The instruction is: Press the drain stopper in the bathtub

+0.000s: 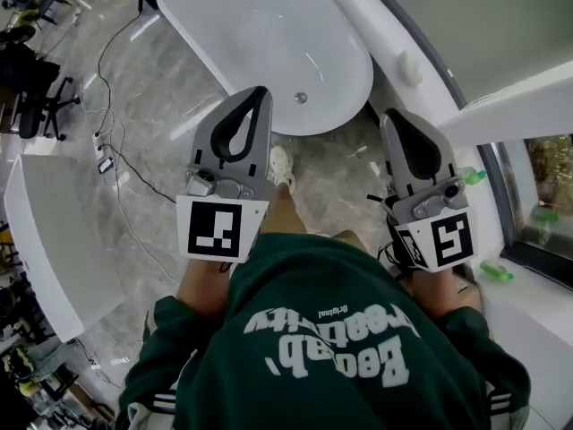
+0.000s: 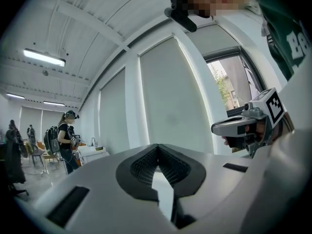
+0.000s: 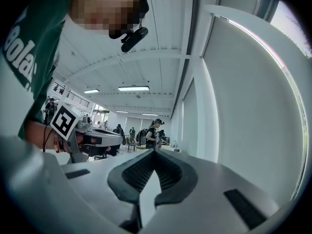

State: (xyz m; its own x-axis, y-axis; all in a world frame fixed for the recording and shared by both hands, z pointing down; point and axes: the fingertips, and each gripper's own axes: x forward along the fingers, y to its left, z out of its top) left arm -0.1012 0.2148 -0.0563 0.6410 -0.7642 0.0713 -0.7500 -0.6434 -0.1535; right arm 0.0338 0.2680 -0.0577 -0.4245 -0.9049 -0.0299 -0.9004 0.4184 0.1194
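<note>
The fingers (image 2: 142,165) of my left gripper (image 1: 259,94) are closed tip to tip with nothing between them. The fingers (image 3: 138,172) of my right gripper (image 1: 390,116) are pressed together the same way, also empty. I hold both grippers out level in front of my green sweatshirt (image 1: 331,330), side by side and apart, each with its marker cube towards me.

Below them is a grey marbled floor (image 1: 170,106), glossy enough to catch the light. The white oval bathtub (image 1: 260,25) stands on it just ahead of my shoe (image 1: 282,164). The drain stopper (image 1: 301,98) sits on the tub's bottom near the end closest to me. From the head view it shows just right of my left gripper's tips (down in the tub, with the grippers held above it).

Black cables (image 1: 116,155) trail across the floor to the left, past a long white fixture (image 1: 54,231) and some dark office chairs (image 1: 36,97). On the right a white ledge (image 1: 528,307) under the window (image 1: 546,173) carries a green bottle (image 1: 497,271).

The gripper views look across the room. They show pale blinds (image 2: 170,96), ceiling strip lights (image 2: 44,57), and a person wearing a headset and backpack (image 2: 66,140) standing well off.
</note>
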